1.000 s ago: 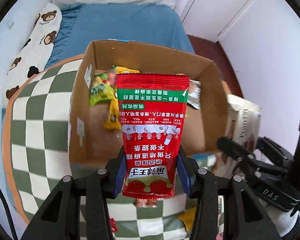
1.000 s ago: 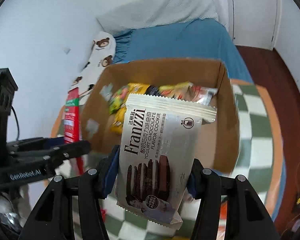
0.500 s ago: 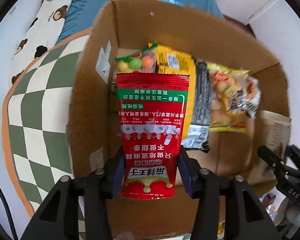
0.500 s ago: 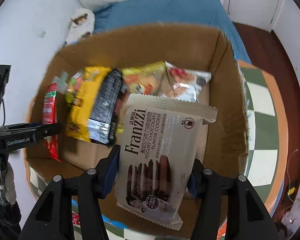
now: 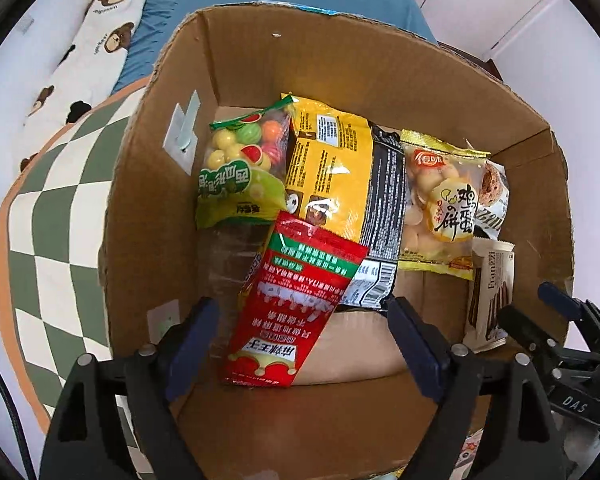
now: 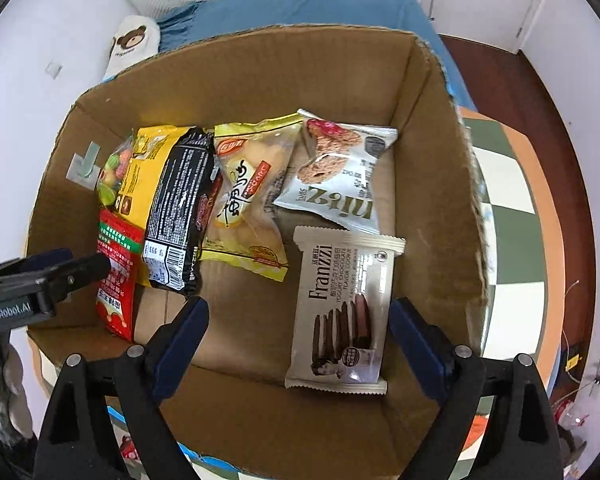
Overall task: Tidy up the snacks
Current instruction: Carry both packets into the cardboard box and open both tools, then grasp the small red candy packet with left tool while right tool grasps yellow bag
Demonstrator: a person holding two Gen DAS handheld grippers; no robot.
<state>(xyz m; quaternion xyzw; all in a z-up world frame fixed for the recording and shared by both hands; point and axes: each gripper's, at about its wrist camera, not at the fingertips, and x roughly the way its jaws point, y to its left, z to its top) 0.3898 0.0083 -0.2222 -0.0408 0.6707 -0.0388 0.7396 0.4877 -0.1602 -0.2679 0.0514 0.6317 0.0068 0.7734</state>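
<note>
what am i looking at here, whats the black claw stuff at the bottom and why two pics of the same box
Those black claws are handheld two-finger grippers, one in each of a person's hands, each carrying a fisheye camera that looks along its fingers. So there are two pictures: one from the left gripper, one from the right gripper. Both look down into a cardboard box of snack packets on a checkered cloth. Both grippers are open and hold nothing. The red packet sits tilted in the box between the left fingers, and the Franzzi cookie pack lies on the box floor between the right ones.
</note>
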